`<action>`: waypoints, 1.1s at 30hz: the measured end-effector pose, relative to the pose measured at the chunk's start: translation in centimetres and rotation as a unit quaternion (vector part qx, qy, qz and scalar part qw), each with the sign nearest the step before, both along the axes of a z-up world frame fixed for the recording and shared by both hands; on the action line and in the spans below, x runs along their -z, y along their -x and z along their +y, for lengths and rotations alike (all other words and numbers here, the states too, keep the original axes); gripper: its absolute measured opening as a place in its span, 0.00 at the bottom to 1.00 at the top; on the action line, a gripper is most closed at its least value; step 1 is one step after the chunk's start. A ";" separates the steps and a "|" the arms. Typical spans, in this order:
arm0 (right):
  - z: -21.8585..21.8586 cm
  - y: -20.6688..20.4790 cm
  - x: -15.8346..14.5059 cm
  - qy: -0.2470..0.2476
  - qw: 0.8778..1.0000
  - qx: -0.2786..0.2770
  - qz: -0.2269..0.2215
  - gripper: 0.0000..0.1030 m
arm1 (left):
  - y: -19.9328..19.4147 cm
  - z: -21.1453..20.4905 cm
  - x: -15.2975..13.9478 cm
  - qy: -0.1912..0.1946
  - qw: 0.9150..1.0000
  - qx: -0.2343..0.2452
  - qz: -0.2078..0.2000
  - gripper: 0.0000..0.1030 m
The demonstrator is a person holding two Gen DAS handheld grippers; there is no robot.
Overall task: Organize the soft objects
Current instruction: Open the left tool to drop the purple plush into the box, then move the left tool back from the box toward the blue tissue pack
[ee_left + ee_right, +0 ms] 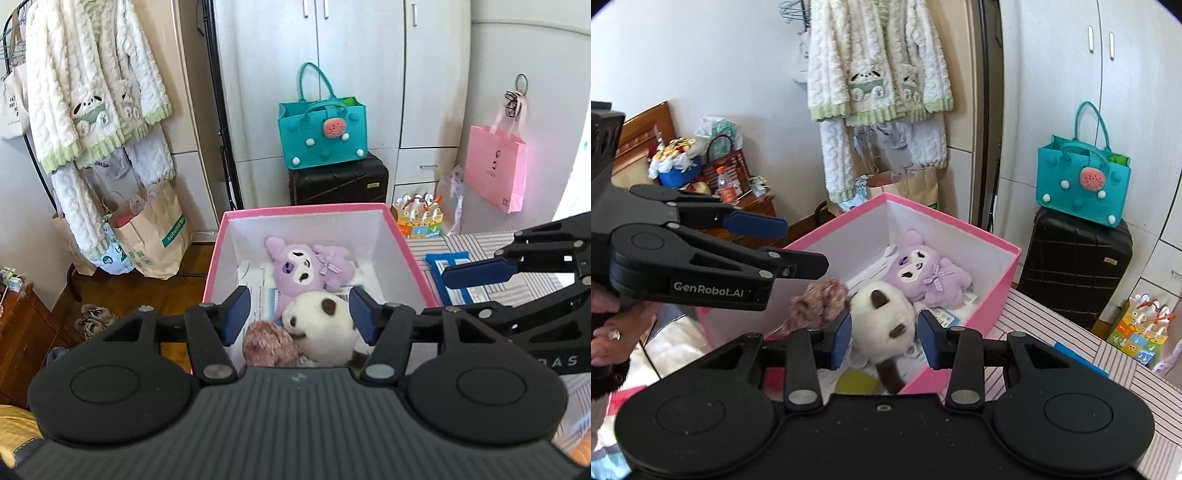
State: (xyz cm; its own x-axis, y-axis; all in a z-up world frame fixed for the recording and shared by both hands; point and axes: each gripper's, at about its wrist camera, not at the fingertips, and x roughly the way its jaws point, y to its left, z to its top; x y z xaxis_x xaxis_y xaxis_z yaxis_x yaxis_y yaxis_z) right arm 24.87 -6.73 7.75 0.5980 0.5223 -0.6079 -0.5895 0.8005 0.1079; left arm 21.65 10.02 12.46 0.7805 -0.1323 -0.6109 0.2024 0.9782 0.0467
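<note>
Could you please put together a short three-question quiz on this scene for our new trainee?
1. True or false: the purple plush lies inside the pink box.
2. Which toy sits nearest the left claw: (a) purple plush, (b) white plush, (c) teal bag?
3. What does the teal bag stand on?

Key:
1. True
2. b
3. The black suitcase
</note>
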 end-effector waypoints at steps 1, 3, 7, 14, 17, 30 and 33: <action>-0.1 0.6 -0.3 0.001 1.000 -0.004 -0.002 0.44 | 0.4 0.0 -0.3 0.000 1.000 0.002 0.001 0.57; -0.5 1.9 -0.9 0.002 1.000 -0.011 -0.008 0.44 | 1.4 0.1 -0.9 0.001 1.000 0.007 0.002 0.58; -1.2 3.9 -1.6 0.000 1.000 -0.021 -0.017 0.44 | 3.3 0.0 -1.7 -0.003 1.000 0.017 0.004 0.59; -2.3 7.2 -2.5 -0.005 0.999 -0.035 -0.028 0.47 | 7.1 -0.6 -2.7 -0.023 0.999 0.038 0.002 0.59; -3.0 8.7 -2.8 -0.004 0.999 -0.037 -0.037 0.51 | 8.6 -1.2 -2.9 -0.026 0.998 0.053 -0.001 0.60; -7.1 13.8 -2.4 0.017 0.998 -0.012 -0.055 0.60 | 12.0 -1.9 1.0 0.034 0.998 0.051 0.010 0.61; -8.1 14.1 -1.9 0.025 0.998 0.004 -0.054 0.60 | 12.8 -2.9 1.7 0.050 0.997 0.055 0.007 0.61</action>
State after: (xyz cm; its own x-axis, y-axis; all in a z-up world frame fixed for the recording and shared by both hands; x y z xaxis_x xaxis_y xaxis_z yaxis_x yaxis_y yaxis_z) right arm 10.81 -14.88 9.60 0.6651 0.4882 -0.5651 -0.5891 0.8081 0.0047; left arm 8.87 7.14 10.75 0.7494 -0.2777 -0.6010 0.3096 0.9494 -0.0526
